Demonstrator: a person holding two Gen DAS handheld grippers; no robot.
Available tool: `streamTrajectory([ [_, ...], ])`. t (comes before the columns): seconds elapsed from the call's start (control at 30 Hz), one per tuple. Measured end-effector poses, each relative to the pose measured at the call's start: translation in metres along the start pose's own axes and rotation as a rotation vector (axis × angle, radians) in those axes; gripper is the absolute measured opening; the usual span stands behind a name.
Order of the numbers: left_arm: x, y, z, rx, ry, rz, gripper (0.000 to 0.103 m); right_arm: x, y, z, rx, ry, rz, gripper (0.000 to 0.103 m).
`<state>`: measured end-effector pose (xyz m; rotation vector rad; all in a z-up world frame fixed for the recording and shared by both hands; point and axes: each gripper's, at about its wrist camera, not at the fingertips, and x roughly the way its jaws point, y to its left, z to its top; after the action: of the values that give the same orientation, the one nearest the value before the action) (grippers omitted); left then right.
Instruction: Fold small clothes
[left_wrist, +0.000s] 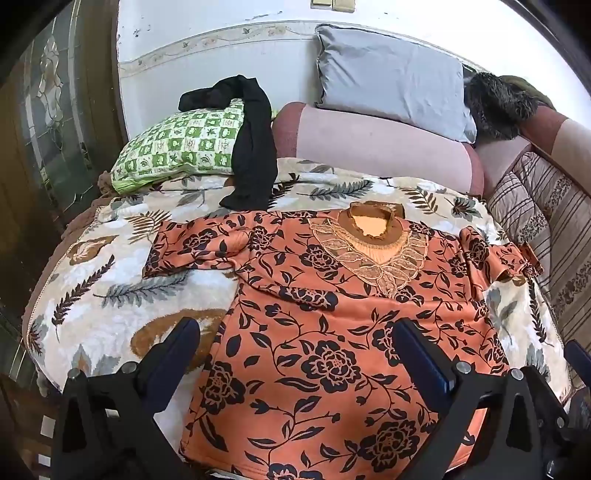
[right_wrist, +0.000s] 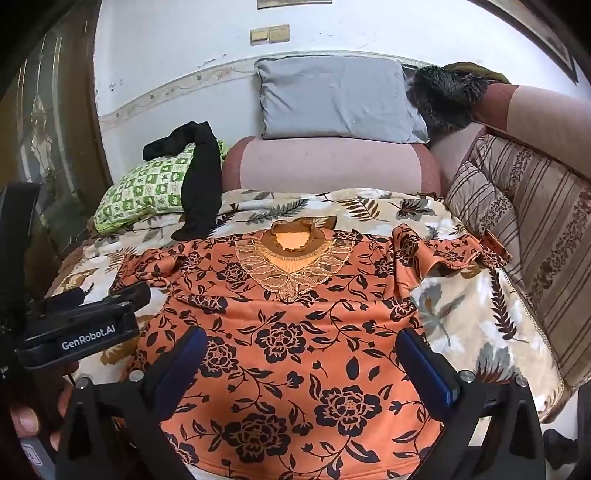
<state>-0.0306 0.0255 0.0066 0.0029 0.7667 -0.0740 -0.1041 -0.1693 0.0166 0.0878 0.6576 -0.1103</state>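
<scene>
Orange floral blouse (left_wrist: 332, 332) spread flat on the leaf-print blanket (left_wrist: 110, 280).
Left hand-held gripper (left_wrist: 295, 328) and right hand-held gripper (right_wrist: 301, 336) hover above its near hem, jaws wide apart, empty.

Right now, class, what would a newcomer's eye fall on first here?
The orange flowered top spread flat on the leaf-print blanket, neckline toward the cushions. Behind it, a black garment drapes over a green checked pillow. Both open grippers hover above the top's lower half.

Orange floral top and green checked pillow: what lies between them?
A black garment drapes off the green checked pillow onto the leaf-print blanket, ending just short of the orange floral top. Otherwise only blanket. Both wrist views show it.
</scene>
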Motion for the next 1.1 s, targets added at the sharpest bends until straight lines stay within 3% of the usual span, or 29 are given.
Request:
streamTrajectory([
  [1.1,-0.0009,-0.0022,-0.0013,0.012,0.008,0.002,0.103,0.0015,-0.0009,0.0093,-0.014,-0.060,-0.012,0.103],
])
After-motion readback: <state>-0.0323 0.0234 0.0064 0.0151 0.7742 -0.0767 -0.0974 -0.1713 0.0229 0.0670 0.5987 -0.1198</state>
